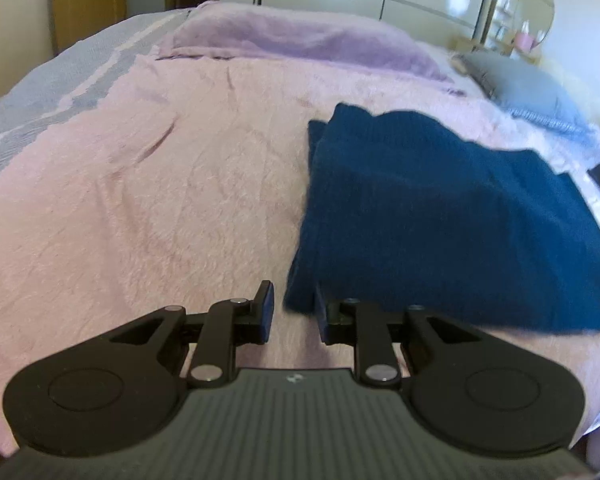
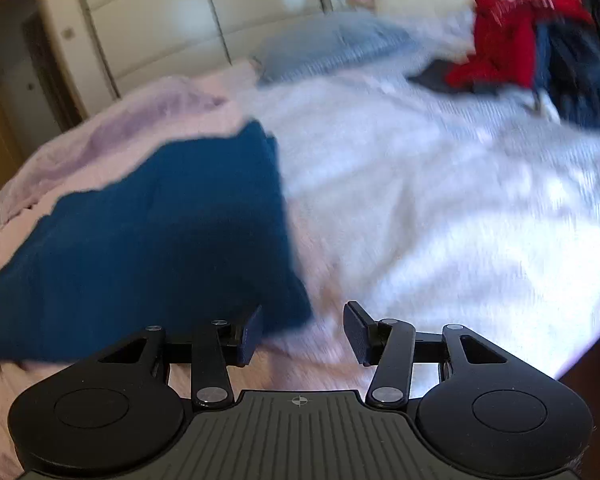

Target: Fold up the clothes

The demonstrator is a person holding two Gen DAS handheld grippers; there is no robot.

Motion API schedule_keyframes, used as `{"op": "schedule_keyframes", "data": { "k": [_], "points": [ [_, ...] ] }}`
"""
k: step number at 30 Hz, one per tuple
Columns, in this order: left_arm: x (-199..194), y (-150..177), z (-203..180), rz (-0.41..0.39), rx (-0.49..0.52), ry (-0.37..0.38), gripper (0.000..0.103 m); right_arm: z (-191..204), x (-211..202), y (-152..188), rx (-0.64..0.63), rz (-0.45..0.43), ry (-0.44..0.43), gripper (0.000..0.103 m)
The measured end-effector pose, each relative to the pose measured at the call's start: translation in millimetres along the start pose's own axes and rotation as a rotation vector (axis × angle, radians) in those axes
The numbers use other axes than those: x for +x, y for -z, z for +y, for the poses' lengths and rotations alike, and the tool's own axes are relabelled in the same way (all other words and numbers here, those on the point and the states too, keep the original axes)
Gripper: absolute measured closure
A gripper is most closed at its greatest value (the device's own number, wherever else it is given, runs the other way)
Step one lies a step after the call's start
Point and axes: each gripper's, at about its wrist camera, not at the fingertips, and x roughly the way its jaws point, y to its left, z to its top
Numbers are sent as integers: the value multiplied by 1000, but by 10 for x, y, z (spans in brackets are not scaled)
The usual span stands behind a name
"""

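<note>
We noted a dark blue knitted garment [image 1: 440, 216], folded, lying on the pink fleece blanket [image 1: 140, 184] of the bed. The left claw [image 1: 294, 312] hung just at the garment's near left corner, jaws a narrow gap apart with nothing gripped; its right pad [image 1: 322, 312] sat against the fabric edge. The right claw [image 2: 302, 334] stood at the garment's near right corner, jaws roughly half open and empty, the blanket showing between them. Beyond, in the blurred right wrist view, we saw a grey pillow [image 2: 332, 48] and a heap of red and dark clothes [image 2: 540, 52] on the white bedspread [image 2: 440, 200].
</note>
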Motion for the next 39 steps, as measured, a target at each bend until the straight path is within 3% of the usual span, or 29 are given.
{"op": "schedule_keyframes", "data": {
  "k": [3, 9, 12, 20, 30, 35, 39],
  "points": [
    [-134, 82, -103, 17, -1, -20, 85, -66, -86, 109, 78, 36, -7, 53],
    [-425, 239, -376, 44, 47, -16, 82, 164, -478, 240, 40, 20, -68, 53],
    [-616, 288, -485, 23, 66, 0, 74, 311, -637, 291, 9, 26, -61, 53],
    [-1028, 363, -592, -33, 116, -4, 72, 435, -947, 485, 24, 2, -88, 53],
    [-1056, 358, -539, -44, 111, 4, 71, 501, -1014, 542, 33, 3, -88, 53],
    [-857, 348, -375, -9, 33, 59, 70, 464, -875, 537, 54, 27, -91, 53],
    [-597, 287, -51, 29, -163, 172, 68, 342, -686, 510, 149, 46, -145, 53]
  ]
}}
